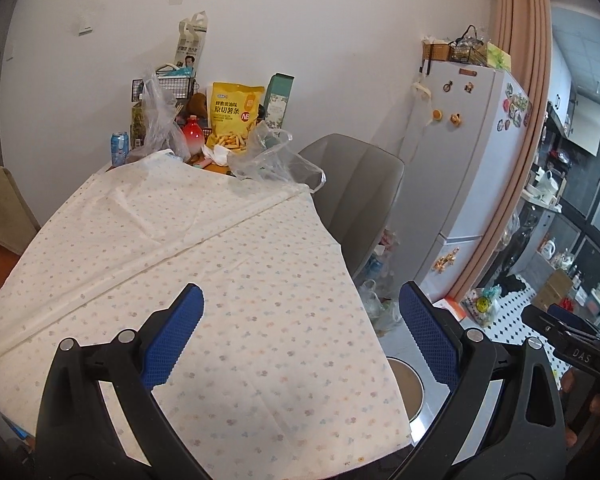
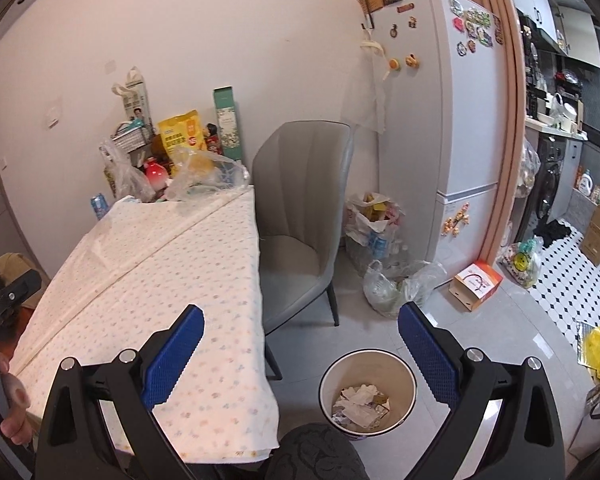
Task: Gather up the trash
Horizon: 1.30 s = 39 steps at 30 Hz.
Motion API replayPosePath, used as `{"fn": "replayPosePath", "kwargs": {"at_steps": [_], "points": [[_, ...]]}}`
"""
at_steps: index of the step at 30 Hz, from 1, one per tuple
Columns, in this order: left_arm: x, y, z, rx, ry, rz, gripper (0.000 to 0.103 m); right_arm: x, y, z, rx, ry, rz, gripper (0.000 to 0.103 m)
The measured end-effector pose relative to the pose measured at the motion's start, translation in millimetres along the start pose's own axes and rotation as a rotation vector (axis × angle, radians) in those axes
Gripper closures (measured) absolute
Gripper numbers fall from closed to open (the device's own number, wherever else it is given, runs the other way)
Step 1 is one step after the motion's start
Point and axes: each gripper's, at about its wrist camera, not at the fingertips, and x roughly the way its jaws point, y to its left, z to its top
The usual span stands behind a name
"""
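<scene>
Nearest the lens, the right gripper (image 2: pixel 300 350) has its blue fingers (image 2: pixel 172 354) spread wide and holds nothing; the left gripper (image 1: pixel 300 334) stands likewise released and empty above the near part of the table.

Trash bin (image 2: pixel 367 390): on the floor, just right of the table's near corner, below the right gripper. It already contains crumpled paper (image 2: pixel 358 398).

Remaining trash, as judged: the near cloth is bare, so the likely pieces lie at the far end of the table. A crumpled white tissue (image 1: pixel 220 156) rests in front of the yellow snack bag (image 1: pixel 233 114), with a loose clear plastic bag (image 1: pixel 276 160) just right of it at the table's far right edge.

Handling:
- Tissue: very light, soft, compressible. Pinch the raised centre of the wad; a flat edge may slip out.
- Plastic bag: light, limp, slick film. Close on a bunched fold or a handle loop, not on a single layer. It may drag neighbouring items.

Surroundings: a flowered tablecloth (image 1: pixel 204 264) covers the table; a blue can (image 1: pixel 119 148) stands at the far left; a grey chair (image 2: pixel 300 216) sits right of the table, with the refrigerator (image 2: pixel 452 128) beyond.
</scene>
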Motion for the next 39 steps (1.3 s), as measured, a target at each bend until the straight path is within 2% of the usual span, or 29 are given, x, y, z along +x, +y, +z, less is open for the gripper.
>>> {"fn": "replayPosePath", "kwargs": {"at_steps": [7, 10, 15, 25, 39], "points": [[-29, -2, -10, 0.024, -0.043, 0.058, 0.006, -18, 11, -12, -0.043, -0.006, 0.067, 0.008], [-38, 0, -16, 0.012, -0.052, 0.036, 0.006, -24, 16, -19, -0.059, -0.004, 0.09, 0.008], [-50, -3, -23, 0.036, -0.058, 0.112, 0.006, -26, 17, -23, -0.061, -0.002, 0.105, 0.008], [-69, -4, -30, 0.042, -0.053, 0.105, 0.006, -36, 22, -28, -0.071, -0.016, 0.125, 0.008], [-75, -6, -33, 0.037, -0.052, 0.088, 0.006, -46, 29, -29, -0.09, -0.028, 0.138, 0.008]]}}
